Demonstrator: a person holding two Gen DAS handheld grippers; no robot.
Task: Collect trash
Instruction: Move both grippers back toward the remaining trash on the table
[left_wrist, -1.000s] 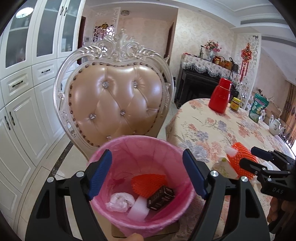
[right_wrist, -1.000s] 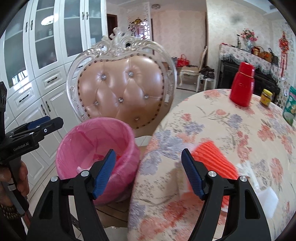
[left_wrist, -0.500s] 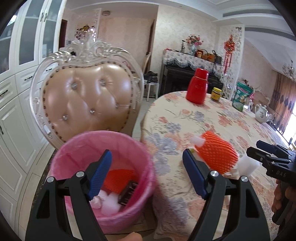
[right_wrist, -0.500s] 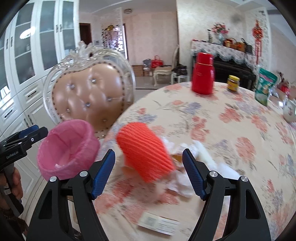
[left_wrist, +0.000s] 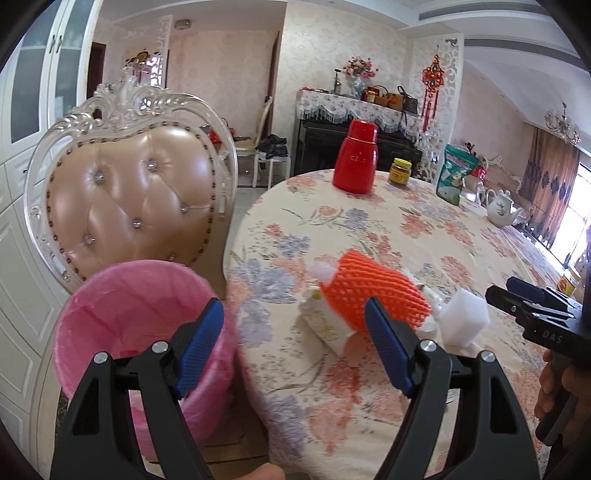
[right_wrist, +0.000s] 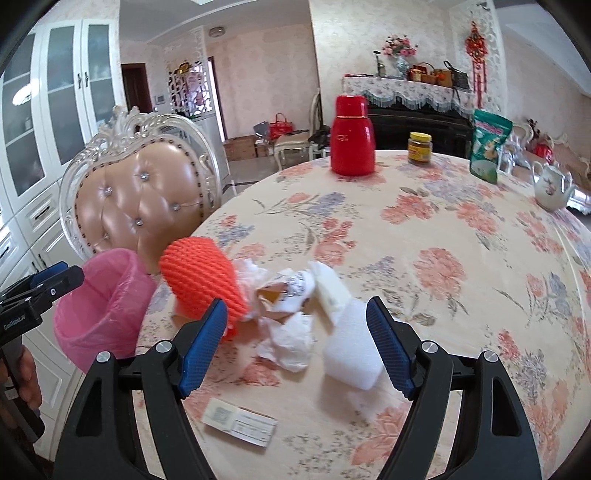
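Observation:
A pink-lined bin (left_wrist: 140, 314) (right_wrist: 99, 306) stands on the floor by the table's edge. On the flowered cloth lies a trash pile: an orange foam net (left_wrist: 369, 291) (right_wrist: 199, 273), a white foam block (left_wrist: 463, 319) (right_wrist: 351, 350), crumpled white paper (right_wrist: 291, 336), a torn wrapper (right_wrist: 284, 291) and a small flat carton (right_wrist: 240, 421). My left gripper (left_wrist: 295, 343) is open and empty, straddling the bin's rim and the table edge. My right gripper (right_wrist: 295, 325) hovers over the pile with its jaws opening; the paper and foam block lie beyond them, untouched.
A tufted chair (left_wrist: 129, 199) stands behind the bin, with white cabinets (right_wrist: 44, 129) to its left. Farther back on the table (left_wrist: 369, 229) are a red thermos (left_wrist: 356, 158), a jar (left_wrist: 399, 171), a green bag (left_wrist: 456, 173) and a teapot (left_wrist: 502, 208).
Both views have swung right, from the bin toward the table. The trash pile now sits in front of the right gripper, whose jaws stand slightly wider. The bin slid left in the left view.

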